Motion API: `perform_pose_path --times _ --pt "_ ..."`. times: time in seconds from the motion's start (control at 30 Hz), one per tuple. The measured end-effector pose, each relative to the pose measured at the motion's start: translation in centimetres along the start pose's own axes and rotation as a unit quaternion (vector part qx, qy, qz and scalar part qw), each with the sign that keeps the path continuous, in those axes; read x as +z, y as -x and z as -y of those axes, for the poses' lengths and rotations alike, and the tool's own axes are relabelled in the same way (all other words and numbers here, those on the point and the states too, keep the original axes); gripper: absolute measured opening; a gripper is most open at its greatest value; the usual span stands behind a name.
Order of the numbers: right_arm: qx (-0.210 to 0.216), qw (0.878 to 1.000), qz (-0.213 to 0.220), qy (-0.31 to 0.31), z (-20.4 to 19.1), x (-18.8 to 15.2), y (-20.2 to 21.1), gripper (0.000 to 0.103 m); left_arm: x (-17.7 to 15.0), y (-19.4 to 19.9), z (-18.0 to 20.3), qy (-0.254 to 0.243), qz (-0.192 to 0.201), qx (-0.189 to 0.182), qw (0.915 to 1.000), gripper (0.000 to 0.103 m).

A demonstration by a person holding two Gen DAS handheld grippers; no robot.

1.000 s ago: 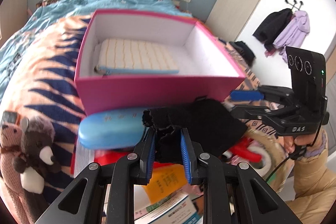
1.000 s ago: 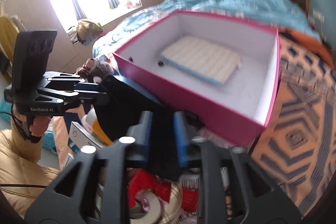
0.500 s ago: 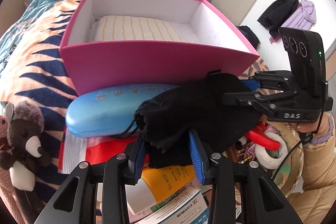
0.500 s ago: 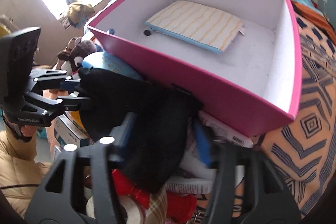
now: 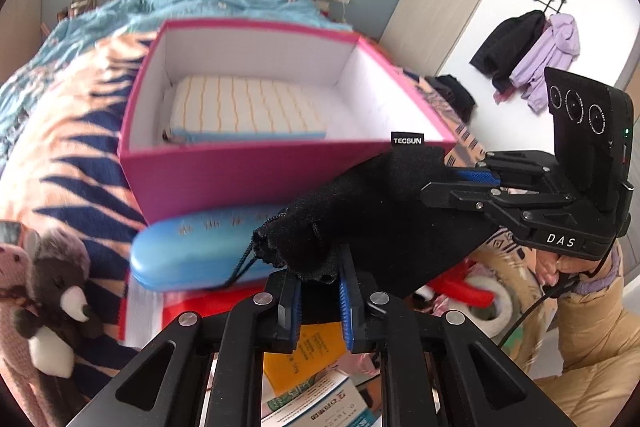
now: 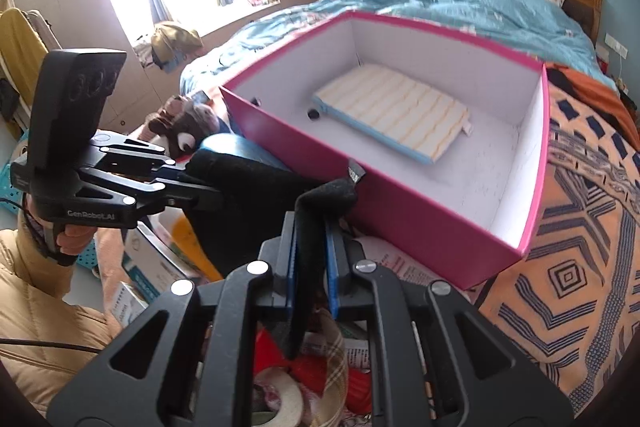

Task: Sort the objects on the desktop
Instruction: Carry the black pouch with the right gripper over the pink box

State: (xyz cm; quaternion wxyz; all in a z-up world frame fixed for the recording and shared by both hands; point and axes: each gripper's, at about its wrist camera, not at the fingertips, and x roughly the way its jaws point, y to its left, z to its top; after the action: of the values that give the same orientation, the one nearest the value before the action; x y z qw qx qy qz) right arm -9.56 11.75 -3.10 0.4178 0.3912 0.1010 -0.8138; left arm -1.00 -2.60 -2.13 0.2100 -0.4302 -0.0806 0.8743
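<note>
Black pouch (image 5: 372,223) between both grippers' fingers (image 5: 346,301)

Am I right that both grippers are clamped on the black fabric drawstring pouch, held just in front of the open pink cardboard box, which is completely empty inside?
Nearly. Both the left gripper and the right gripper do clamp the black fabric drawstring pouch in front of the open pink cardboard box, but the box is not empty. The right wrist view shows a flat cream pouch with yellow stripes and blue edging lying on its floor.
</note>
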Motion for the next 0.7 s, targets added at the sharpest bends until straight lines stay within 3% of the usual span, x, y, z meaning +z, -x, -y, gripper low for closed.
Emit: perform_pose_path --times 0.7 --pt "0.007 0.994 0.107 0.015 -1.3 3.7 5.4 0.014 5.3 5.2 1.4 -0.040 0.076 0.022 0.9961 0.014"
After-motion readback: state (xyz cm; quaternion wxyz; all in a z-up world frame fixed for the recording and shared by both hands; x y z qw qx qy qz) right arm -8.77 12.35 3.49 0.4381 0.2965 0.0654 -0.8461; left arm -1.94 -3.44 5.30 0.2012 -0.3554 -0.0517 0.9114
